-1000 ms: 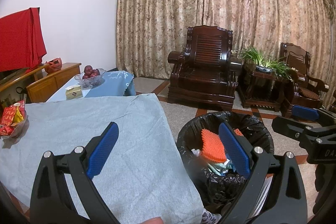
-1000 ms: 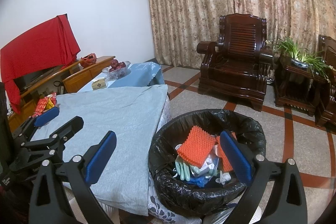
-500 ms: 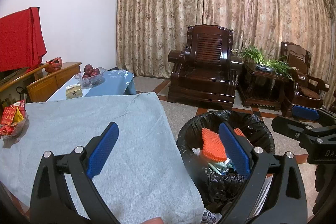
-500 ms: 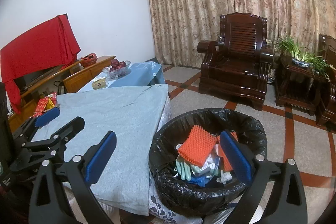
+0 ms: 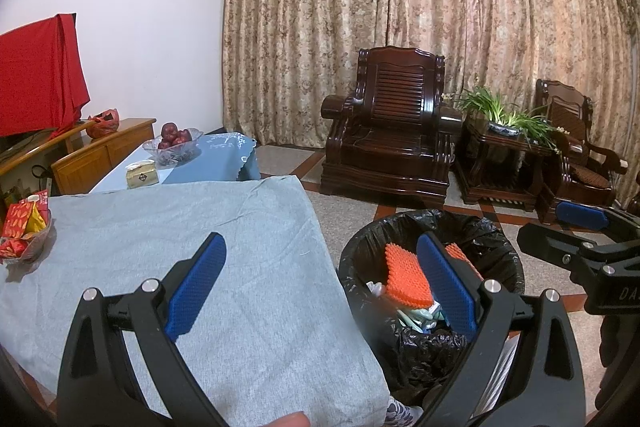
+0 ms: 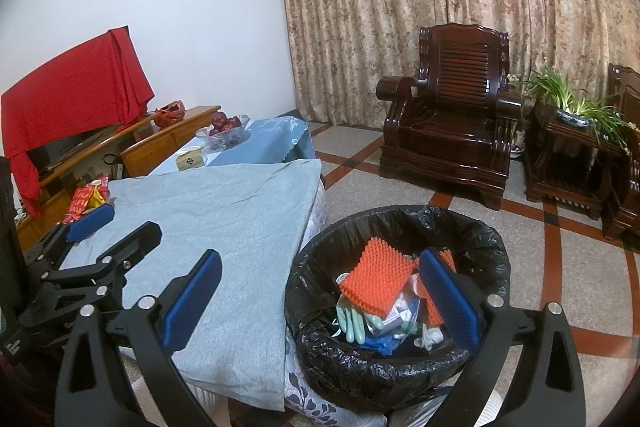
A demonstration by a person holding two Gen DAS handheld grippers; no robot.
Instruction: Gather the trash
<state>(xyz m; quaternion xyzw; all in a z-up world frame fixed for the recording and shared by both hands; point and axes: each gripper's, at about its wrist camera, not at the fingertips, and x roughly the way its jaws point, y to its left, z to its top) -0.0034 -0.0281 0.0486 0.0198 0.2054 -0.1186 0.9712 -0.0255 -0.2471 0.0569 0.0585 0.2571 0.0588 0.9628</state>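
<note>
A bin lined with a black bag [image 6: 472,239] stands on the floor beside the grey-covered table [image 6: 224,211]. It holds an orange spiky mat [image 6: 376,279], pale green gloves [image 6: 352,319] and other trash. The bin also shows in the left wrist view [image 5: 372,243] with the orange mat [image 5: 404,275]. My left gripper [image 5: 320,283] is open and empty over the table's right edge. My right gripper [image 6: 320,299] is open and empty above the bin's near rim. Each gripper shows in the other's view: the right gripper [image 5: 576,239] and the left gripper [image 6: 108,227].
Red snack packets in a bowl [image 5: 24,227] sit at the table's left edge. A fruit bowl [image 5: 174,143] and a small box [image 5: 142,175] stand on the blue table behind. Dark wooden armchairs [image 5: 396,131] and a plant stand [image 5: 504,147] line the curtain.
Almost nothing differs. Both grippers stay open and empty; the views shift only slightly.
</note>
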